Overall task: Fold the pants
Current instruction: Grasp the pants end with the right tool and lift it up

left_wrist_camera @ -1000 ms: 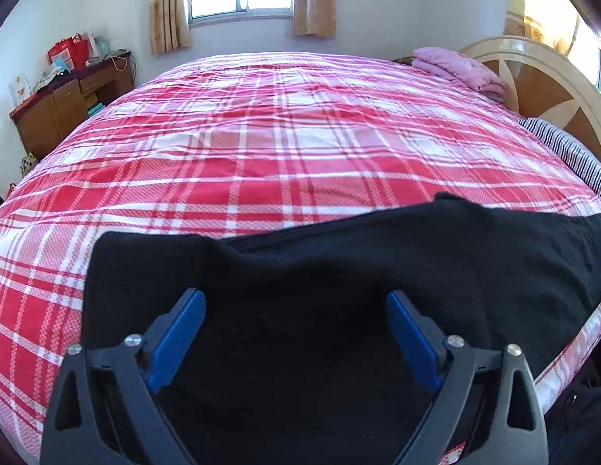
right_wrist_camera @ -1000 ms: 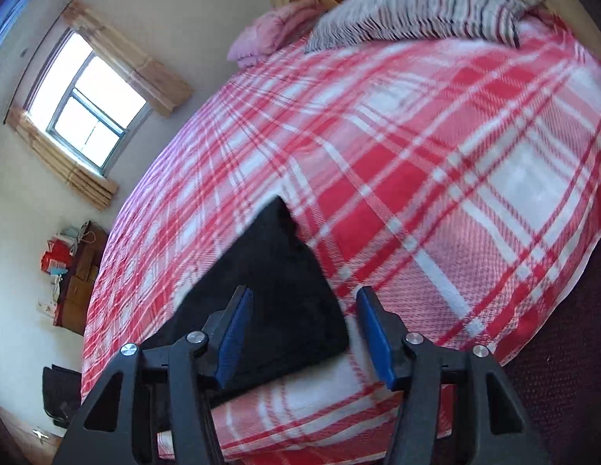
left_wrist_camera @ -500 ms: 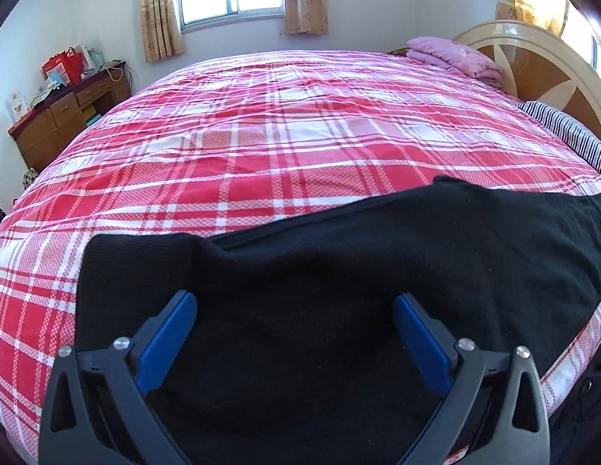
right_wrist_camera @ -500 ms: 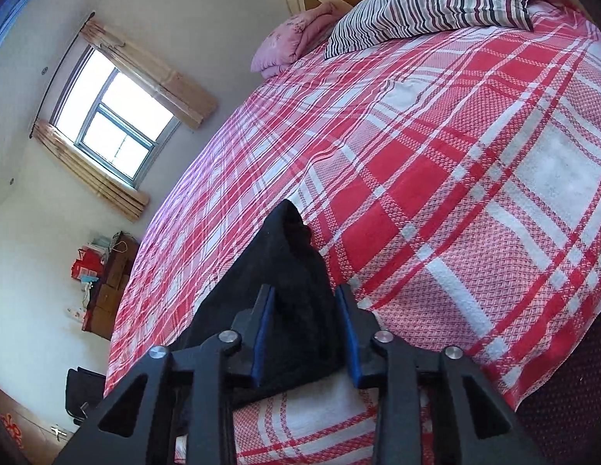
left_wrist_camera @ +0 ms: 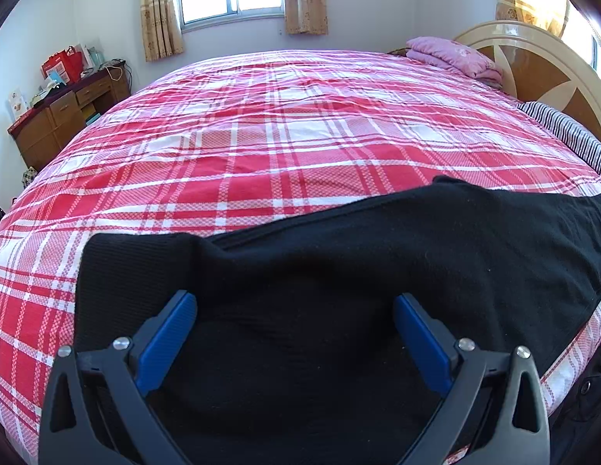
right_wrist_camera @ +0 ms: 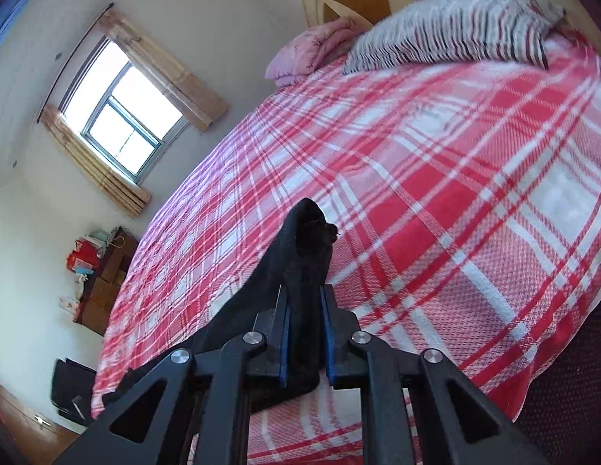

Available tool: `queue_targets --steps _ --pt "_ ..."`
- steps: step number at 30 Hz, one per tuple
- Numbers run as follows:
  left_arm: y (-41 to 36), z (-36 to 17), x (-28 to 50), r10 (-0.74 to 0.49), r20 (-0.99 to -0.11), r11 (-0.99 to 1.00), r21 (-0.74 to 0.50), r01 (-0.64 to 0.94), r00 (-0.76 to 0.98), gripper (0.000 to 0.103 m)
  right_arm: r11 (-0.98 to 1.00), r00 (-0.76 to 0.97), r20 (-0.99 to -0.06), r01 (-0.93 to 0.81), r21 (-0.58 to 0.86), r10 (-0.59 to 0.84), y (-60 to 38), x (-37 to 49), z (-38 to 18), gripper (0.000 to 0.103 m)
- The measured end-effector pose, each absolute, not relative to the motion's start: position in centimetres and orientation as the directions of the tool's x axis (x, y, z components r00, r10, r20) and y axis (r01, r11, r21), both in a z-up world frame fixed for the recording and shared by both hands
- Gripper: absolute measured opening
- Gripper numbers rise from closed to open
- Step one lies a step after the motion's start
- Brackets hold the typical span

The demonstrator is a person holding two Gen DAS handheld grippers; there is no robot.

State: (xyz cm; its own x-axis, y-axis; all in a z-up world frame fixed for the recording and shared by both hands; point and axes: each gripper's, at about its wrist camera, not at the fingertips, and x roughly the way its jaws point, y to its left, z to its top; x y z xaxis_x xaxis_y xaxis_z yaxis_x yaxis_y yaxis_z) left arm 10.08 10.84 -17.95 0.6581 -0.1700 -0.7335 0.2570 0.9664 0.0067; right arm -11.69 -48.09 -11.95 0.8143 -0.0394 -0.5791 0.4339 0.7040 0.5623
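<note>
The right gripper [right_wrist_camera: 305, 333] clenches the pants [left_wrist_camera: 378, 271] end to lift it for folding; the left gripper [left_wrist_camera: 294, 343] waits with jaws released.

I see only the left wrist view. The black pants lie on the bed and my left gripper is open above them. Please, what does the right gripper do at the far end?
Observer: The right gripper is shut on the pants; black cloth is pinched between its blue pads.
Operator: Is the cloth lifted there?
Observer: Yes, the end rises to a peak above the plaid bedspread.
Operator: What lies beyond it?
Observer: A striped pillow at the headboard, apart from the pants.
</note>
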Motion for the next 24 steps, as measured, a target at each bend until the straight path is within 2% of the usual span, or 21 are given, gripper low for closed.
queue_targets --steps 11,24 --pt "10.8 -17.9 10.1 -0.170 -0.733 0.967 0.007 0.257 0.658 0.103 0.843 0.855 -0.518 0.266 0.468 0.018 -40.4 -8.5 -6.6 0.014" --pt "10.8 -18.0 10.0 -0.164 -0.732 0.967 0.012 0.254 0.661 0.103 0.880 0.823 -0.551 0.151 0.450 0.140 -35.1 -3.5 -8.0 0.014"
